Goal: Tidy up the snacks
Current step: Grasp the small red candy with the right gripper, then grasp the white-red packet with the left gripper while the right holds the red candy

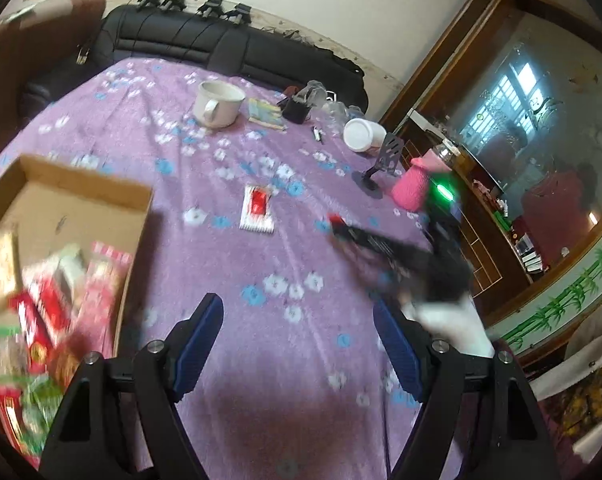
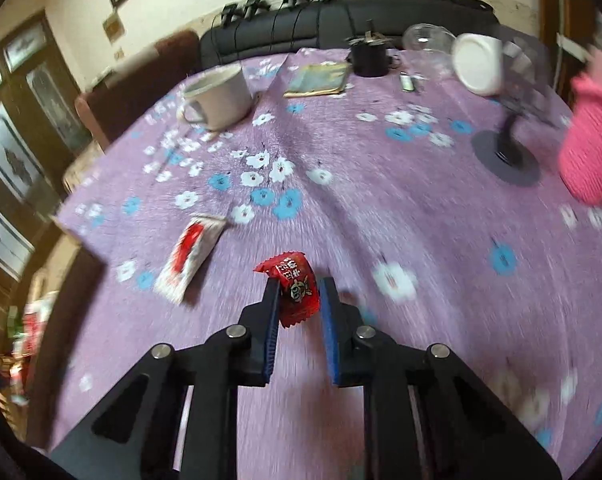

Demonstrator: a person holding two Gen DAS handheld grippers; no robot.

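A small red snack packet [image 2: 297,294] sits crumpled between the blue pads of my right gripper [image 2: 299,286], which is shut on it just above the purple flowered tablecloth [image 2: 401,208]. The left wrist view shows that right gripper [image 1: 341,228] from the side, with the red packet [image 1: 334,219] at its tip. A white sachet with a red print [image 1: 257,210] [image 2: 189,260] lies flat on the cloth beside it. My left gripper [image 1: 297,324] hangs open over bare cloth with nothing between its fingers. To its left, an open cardboard box [image 1: 81,196] holds several red, pink and green snack packs [image 1: 61,292].
Farther back stand a white mug [image 1: 219,104] [image 2: 217,96], a flat greenish packet [image 1: 267,114] [image 2: 317,80], a black pot [image 2: 367,60], a white jar [image 1: 363,134] [image 2: 479,64], a grey phone stand [image 1: 375,176] [image 2: 505,156] and a pink knitted holder [image 1: 415,188] [image 2: 591,144]. Beyond the table is a black sofa [image 1: 221,40].
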